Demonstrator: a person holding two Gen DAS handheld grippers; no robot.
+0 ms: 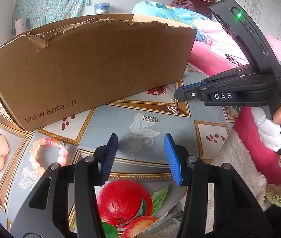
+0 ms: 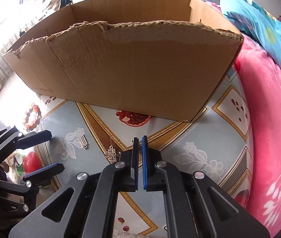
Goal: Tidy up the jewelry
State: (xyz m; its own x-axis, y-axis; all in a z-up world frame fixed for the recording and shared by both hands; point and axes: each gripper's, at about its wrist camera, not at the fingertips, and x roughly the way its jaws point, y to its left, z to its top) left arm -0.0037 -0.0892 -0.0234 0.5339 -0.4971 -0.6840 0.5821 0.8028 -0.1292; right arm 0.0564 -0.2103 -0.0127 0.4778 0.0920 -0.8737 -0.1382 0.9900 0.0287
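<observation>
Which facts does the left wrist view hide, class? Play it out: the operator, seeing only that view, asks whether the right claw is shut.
Observer: Yes. The right wrist view shows the right claw shut, pads nearly touching.
Operator: Is the box open on top?
Observer: Yes, the box has no lid; its far inner wall shows.
Operator: Where is the pendant?
Observer: The pendant lies left of that claw's tips, outside the pads.

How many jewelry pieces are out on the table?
3. Bead bracelet at the left; small bar charm mid-table; knot pendant by the right tongs, its chain at their tips. The box may hide more.
</observation>
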